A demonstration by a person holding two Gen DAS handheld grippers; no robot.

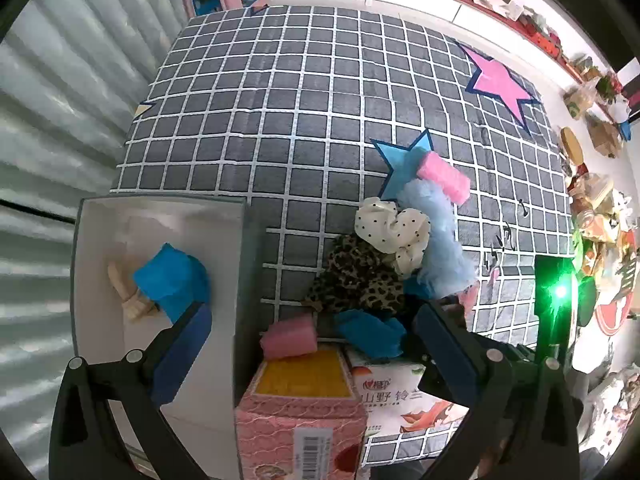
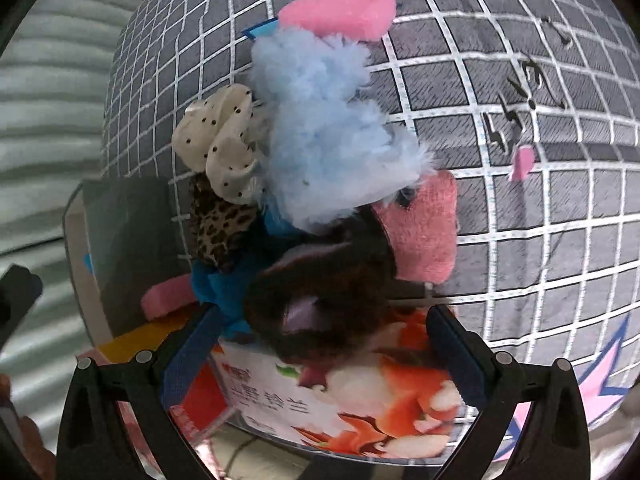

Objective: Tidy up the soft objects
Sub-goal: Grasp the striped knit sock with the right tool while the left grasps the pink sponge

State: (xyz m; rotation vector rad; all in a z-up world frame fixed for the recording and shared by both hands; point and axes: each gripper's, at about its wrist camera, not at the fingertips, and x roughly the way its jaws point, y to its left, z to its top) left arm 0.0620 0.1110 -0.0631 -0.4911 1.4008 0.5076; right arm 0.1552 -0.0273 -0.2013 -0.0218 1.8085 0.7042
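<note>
On the checked mat (image 2: 520,240), brown plush (image 2: 320,300) lies between right gripper (image 2: 320,344) fingers.

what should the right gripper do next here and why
Probably ease the right gripper a little lower and close on the dark brown scrunchie. Its jaws stand open with the scrunchie lying between them, on top of the tissue pack, not yet pinched. The white box beside the pile already holds a blue piece, so that looks like the destination.

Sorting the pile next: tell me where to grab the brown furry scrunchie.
Pinch the brown scrunchie across its near rim, coming from above with the right gripper. It lies as an open ring atop the tissue pack, so one finger can drop into the hole.
</note>
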